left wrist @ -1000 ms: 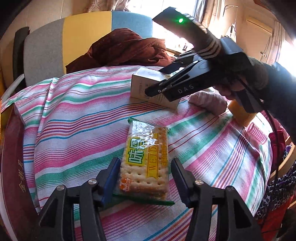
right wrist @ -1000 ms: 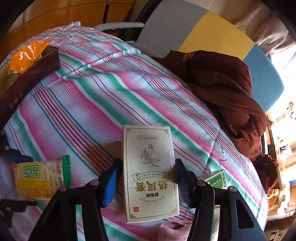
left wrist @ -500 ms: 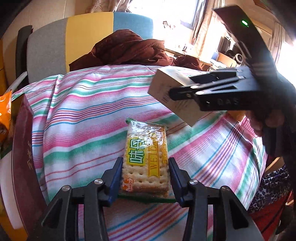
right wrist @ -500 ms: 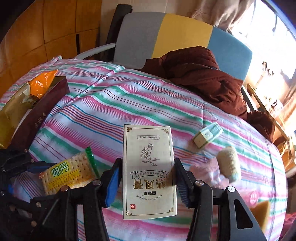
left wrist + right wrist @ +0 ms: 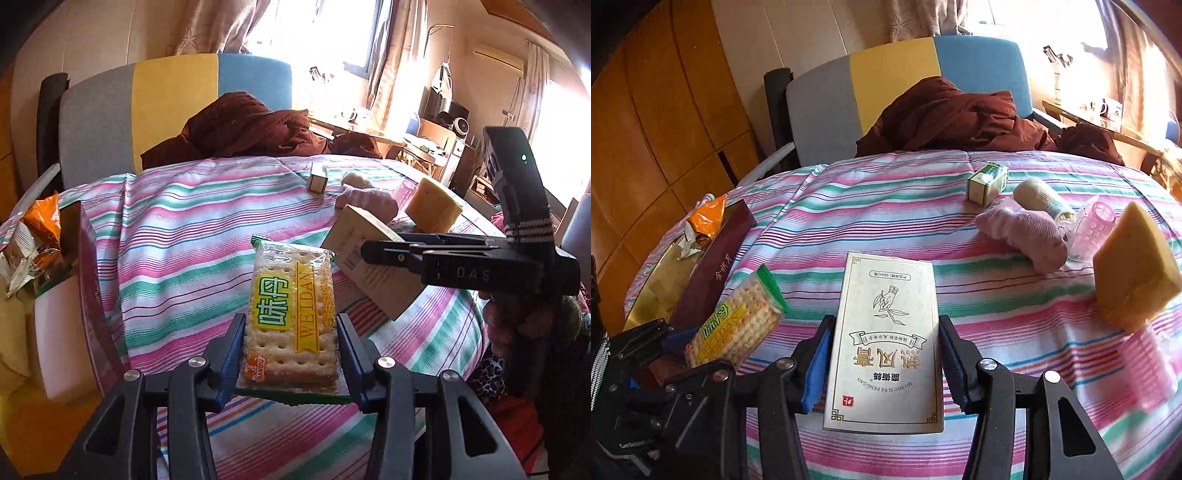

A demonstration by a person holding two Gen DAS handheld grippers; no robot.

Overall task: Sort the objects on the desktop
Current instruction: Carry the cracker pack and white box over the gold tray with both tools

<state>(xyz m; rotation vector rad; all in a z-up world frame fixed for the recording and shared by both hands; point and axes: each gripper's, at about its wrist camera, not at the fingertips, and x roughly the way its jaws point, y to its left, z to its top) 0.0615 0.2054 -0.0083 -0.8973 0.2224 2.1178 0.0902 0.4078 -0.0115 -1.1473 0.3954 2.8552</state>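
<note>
My left gripper [image 5: 291,354] is shut on a cracker packet [image 5: 291,314] with a yellow-green label, held above the striped tablecloth [image 5: 184,229]. To its right, my right gripper [image 5: 882,358] is shut on a cream flat box [image 5: 886,339] with gold print, also lifted off the cloth. From the left wrist view the cream box [image 5: 369,273] tilts in the black right gripper [image 5: 384,254], close beside the packet. The right wrist view shows the cracker packet [image 5: 738,325] in the left gripper [image 5: 670,341] at lower left.
A dark red open box [image 5: 713,266] holding an orange snack bag [image 5: 705,221] sits at the table's left edge. On the right lie a small green-white box [image 5: 986,181], pink cloth [image 5: 1023,232], beige roll [image 5: 1038,199], pink plastic cup [image 5: 1093,225] and yellow sponge [image 5: 1134,266]. A chair with a brown garment [image 5: 960,114] stands behind.
Both grippers have risen from the cloth with their loads. The left one closed on the cracker packet and lifted it; the cream box has swung lower and nearer to the packet.
</note>
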